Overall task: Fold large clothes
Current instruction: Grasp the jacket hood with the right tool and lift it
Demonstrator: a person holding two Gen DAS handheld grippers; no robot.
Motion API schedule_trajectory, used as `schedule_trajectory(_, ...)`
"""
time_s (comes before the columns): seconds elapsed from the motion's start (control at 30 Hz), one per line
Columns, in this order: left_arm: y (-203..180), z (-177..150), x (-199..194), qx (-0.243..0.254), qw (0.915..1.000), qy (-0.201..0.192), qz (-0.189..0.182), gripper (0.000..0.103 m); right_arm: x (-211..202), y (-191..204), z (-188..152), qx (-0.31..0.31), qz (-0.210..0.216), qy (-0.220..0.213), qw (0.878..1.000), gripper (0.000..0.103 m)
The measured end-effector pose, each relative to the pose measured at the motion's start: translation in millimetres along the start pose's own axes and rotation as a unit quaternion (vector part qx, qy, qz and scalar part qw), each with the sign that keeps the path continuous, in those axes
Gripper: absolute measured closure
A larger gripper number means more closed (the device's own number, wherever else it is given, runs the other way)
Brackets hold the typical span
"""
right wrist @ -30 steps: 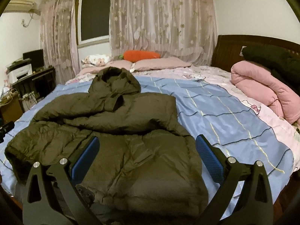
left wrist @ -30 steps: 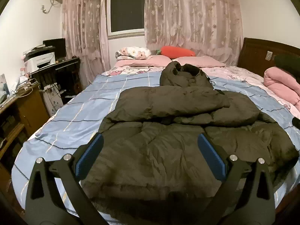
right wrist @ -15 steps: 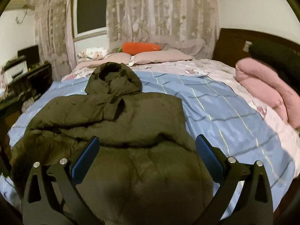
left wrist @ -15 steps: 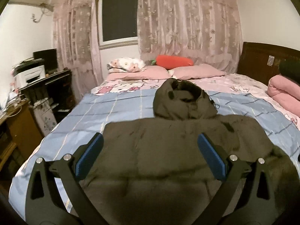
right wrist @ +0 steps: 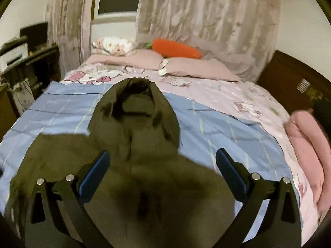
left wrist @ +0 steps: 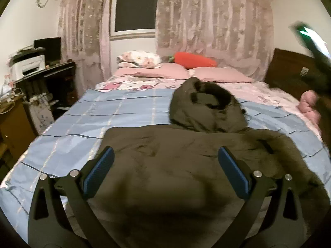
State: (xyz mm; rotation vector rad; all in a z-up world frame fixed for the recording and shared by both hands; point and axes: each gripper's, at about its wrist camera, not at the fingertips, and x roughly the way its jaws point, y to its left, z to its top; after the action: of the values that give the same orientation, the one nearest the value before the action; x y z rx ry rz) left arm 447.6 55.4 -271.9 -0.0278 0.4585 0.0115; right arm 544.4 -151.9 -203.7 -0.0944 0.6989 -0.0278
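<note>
A dark olive hooded puffer jacket lies on the bed, hood pointing to the pillows. It also shows in the right wrist view, hood in the middle. My left gripper is open and empty over the jacket's body. My right gripper is open and empty over the jacket just below the hood. A blurred dark thing with a green light, perhaps the other gripper, crosses the upper right of the left wrist view.
The bed has a blue plaid sheet and pink pillows with an orange carrot plush. A folded pink quilt lies at the right edge. A dark desk with a printer stands left. A wooden headboard is on the right.
Both grippers have moved forward over the jacket toward the hood; the hood and pillows look closer. The right wrist view has swung so that the hood is central. Both jaws stay open.
</note>
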Motion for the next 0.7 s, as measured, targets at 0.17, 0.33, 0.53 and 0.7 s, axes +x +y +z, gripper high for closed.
schedule_trajectory(0.17, 29, 2, 2, -0.03, 0.9995, 0.0, 0.002, 0.002, 112, 19, 79, -0.039, -0.018, 0.062, 0.997, 0.001)
schedule_trajectory(0.33, 59, -3, 9, -0.044, 0.9988, 0.012, 0.017, 0.002, 204, 37, 118, -0.103, -0.081, 0.102, 0.986, 0.001)
schedule_trajectory(0.53, 77, -11, 6, -0.063, 0.9979, 0.015, 0.011, 0.002, 278, 50, 140, -0.106, -0.107, 0.139, 0.979, 0.01)
schedule_trajectory(0.7, 81, -12, 7, -0.07, 0.9973, 0.022, 0.007, 0.002, 327, 45, 141, -0.095, -0.128, 0.209, 0.965, 0.076)
